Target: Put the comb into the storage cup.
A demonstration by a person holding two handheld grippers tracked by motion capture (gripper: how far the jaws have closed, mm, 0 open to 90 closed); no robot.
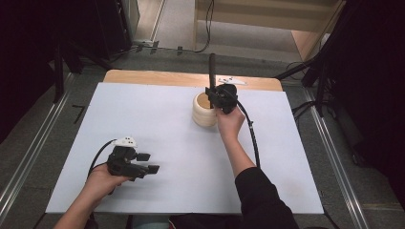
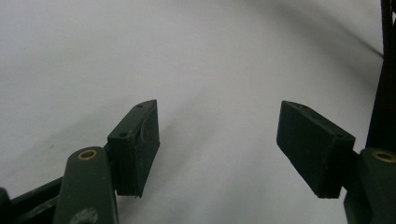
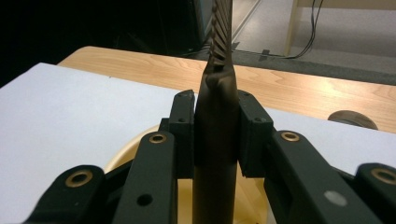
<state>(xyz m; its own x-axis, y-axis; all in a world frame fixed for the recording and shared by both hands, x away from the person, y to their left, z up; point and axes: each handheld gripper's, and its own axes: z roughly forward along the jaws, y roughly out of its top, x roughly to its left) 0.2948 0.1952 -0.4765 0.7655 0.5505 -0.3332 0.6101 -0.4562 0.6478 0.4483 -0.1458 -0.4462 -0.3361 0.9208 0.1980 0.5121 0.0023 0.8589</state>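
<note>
Gripping dark pestle upright in clenched right claw, lower end down inside cream mortar directly beneath. Judged mid-task: pestle in bowl, grinding or withdrawal left. Left claw released, empty, resting apart over white bench.

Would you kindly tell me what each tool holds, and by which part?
The right tool clamps an upright dark stick mid-shaft, above the cream holder. The left tool holds nothing.
</note>
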